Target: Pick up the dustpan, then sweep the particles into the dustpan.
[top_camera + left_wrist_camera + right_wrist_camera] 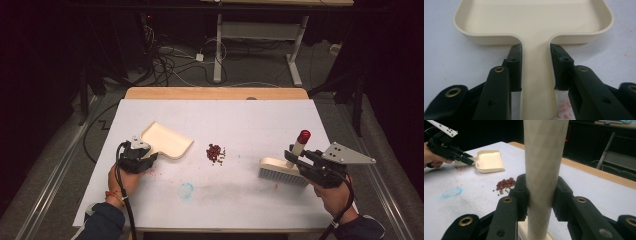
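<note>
A cream dustpan (167, 140) lies flat on the white table, left of centre. My left gripper (145, 156) is shut on its handle (536, 82), both pads pressed against the handle's sides. A small pile of red beans (215, 152) with a few greenish bits sits mid-table. At the right a cream hand brush (280, 170) rests bristles down, its handle (544, 170) upright and tipped with a red cap (303, 135). My right gripper (296, 158) is shut on that handle. The right gripper view also has the dustpan (489, 160) and the beans (505, 183) beyond it.
The white tabletop (250, 120) has a blue chalky ring (186, 190) near the front and faint red smears beside the left hand. A wooden strip (215, 93) edges the far side. Behind it cables cover the floor and a desk frame (260, 35) stands.
</note>
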Available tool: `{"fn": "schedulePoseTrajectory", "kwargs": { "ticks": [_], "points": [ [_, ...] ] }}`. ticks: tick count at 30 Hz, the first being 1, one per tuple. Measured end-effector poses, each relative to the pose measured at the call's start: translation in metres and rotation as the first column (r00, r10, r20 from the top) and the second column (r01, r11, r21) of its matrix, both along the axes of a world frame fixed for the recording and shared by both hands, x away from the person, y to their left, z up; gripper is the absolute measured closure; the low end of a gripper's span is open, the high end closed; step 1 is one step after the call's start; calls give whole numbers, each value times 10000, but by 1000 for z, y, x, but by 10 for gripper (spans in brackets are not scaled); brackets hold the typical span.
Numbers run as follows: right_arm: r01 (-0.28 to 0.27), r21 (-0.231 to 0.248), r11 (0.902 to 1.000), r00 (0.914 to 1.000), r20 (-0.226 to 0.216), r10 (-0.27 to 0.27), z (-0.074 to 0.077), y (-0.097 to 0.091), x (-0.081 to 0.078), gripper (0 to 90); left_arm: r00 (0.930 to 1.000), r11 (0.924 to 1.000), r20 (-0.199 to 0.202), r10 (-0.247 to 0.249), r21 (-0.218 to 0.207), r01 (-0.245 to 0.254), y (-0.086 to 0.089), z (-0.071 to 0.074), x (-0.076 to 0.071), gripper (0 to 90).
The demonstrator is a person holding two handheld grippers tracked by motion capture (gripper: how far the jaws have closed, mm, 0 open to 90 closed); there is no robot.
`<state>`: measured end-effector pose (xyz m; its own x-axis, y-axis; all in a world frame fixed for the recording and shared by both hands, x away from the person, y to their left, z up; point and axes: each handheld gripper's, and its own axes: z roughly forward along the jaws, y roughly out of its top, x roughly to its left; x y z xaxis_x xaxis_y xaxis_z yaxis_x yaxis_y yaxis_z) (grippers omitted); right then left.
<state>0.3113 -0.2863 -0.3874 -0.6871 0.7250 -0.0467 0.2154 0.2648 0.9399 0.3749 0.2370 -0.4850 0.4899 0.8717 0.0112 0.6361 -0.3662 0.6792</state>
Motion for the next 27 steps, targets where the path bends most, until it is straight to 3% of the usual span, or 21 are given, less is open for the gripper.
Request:
{"fn": "schedulePoseTrajectory", "kwargs": {
  "ticks": [7,15,27],
  "points": [
    [65,-61,10000,10000,-3,-65,-1,-1,1,704,9999,9999,57,-103,-9,103,5,4,-6,638],
    [150,96,9998,9999,3,-150,1,0,4,704,9982,9982,156,-570,178,568,4,13,-13,638],
    [335,79,9994,9994,38,-335,2,7,18,704,9881,9870,-277,-1512,511,1525,2,23,-34,639]
  ]
}}
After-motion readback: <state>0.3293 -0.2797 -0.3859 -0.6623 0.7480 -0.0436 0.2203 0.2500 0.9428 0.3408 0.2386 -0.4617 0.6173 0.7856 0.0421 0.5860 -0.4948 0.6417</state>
